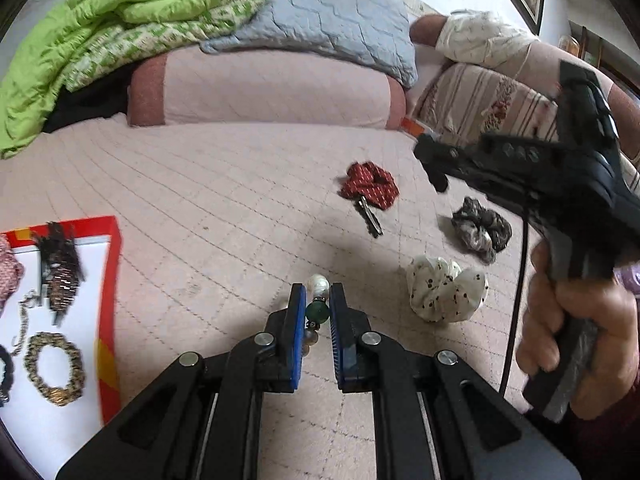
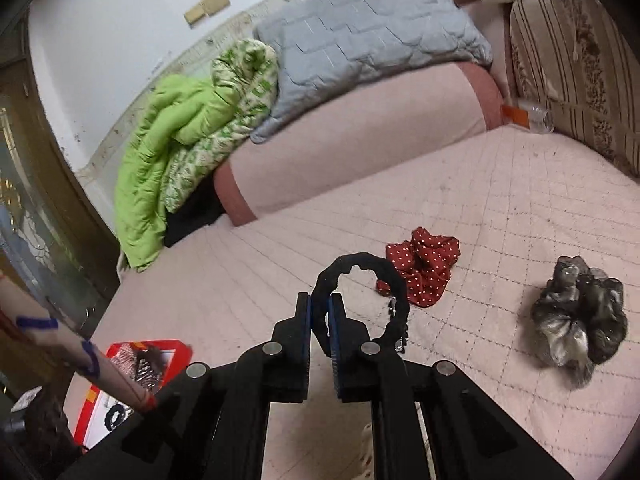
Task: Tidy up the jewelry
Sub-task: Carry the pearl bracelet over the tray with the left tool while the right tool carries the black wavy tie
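The bed cover (image 1: pixel 240 184) is matt quilted cloth. The beaded bracelet (image 1: pixel 318 312) shows glossy beads (one pearly, one green). The black scrunchie (image 2: pixel 360 292) looks soft, matt fabric. Each hand-held gripper has matt black plastic with shiny metal rivets.

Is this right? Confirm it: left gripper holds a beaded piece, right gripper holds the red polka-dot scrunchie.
Wrong on the right gripper: the right wrist view shows it shut on a black ring-shaped band; the red polka-dot scrunchie lies on the bed. The left gripper does hold the beaded piece.
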A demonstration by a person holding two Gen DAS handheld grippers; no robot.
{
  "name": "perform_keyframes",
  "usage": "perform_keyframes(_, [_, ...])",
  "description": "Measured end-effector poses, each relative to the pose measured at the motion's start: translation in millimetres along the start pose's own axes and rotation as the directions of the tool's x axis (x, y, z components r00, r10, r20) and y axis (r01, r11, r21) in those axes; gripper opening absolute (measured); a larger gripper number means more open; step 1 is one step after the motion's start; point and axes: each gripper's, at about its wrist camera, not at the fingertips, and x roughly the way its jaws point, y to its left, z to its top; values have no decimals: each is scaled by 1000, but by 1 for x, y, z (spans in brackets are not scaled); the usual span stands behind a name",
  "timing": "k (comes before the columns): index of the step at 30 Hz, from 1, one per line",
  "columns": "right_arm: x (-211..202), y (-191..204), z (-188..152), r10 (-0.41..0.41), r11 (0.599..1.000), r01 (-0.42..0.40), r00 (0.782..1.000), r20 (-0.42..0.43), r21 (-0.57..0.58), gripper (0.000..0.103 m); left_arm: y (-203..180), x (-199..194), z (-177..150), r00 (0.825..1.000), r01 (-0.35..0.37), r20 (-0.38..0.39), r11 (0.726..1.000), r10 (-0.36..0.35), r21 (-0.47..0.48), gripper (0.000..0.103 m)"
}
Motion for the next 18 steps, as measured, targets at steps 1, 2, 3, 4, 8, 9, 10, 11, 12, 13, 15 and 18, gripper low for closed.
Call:
perform_keyframes(1, [-4, 4, -3, 9, 1000, -9, 1000, 2, -4, 9, 1, -3, 0, 1000, -2, 3, 1000, 2, -2, 11])
perform_keyframes(2, [-7, 8, -5, 18, 1000, -18, 1000, -3, -8, 9, 1, -6, 0, 1000, -9, 7, 1000, 9, -2, 11])
perform_keyframes(3, [-9, 14, -7, 25, 1000, -26, 1000, -9, -15, 9, 2, -10, -1, 1000, -18, 13, 1000, 18, -1, 11])
perform_keyframes(4, [-13, 18, -12, 30, 999, -30, 999, -12, -20, 9, 2, -13, -2, 1000, -25, 16, 1000, 25, -1, 11])
perform_keyframes(8, [-27, 31, -25, 55, 997, -56, 998, -26, -49, 9, 3, -25, -9, 999, -44, 25, 999, 44, -8, 11])
perform_keyframes(9, [-30, 34, -29, 61, 997, -63, 998, -31, -52, 9, 3, -28, -10, 999, -45, 24, 999, 45, -7, 11])
perform_keyframes(10, [-33, 35, -33, 69, 996, -71, 997, -36, -53, 9, 3, -31, -12, 998, -52, 28, 999, 52, -7, 11])
perform_keyframes(11, [-34, 37, -36, 77, 995, -80, 996, -46, -57, 9, 3, -34, -13, 998, -55, 33, 998, 56, -9, 11])
perform_keyframes(12, [-36, 40, -39, 76, 995, -80, 996, -53, -67, 9, 4, -37, -14, 998, -55, 35, 998, 55, -12, 11])
perform_keyframes(13, [-37, 42, -42, 77, 994, -81, 996, -54, -72, 9, 4, -41, -16, 998, -56, 36, 998, 56, -14, 11])
perform_keyframes(15, [-40, 47, -47, 88, 992, -92, 995, -55, -91, 9, 6, -48, -19, 997, -65, 46, 998, 66, -18, 11])
perform_keyframes(18, [-43, 56, -54, 80, 988, -87, 995, -55, -130, 9, 12, -59, -22, 996, -72, 53, 997, 74, -30, 11])
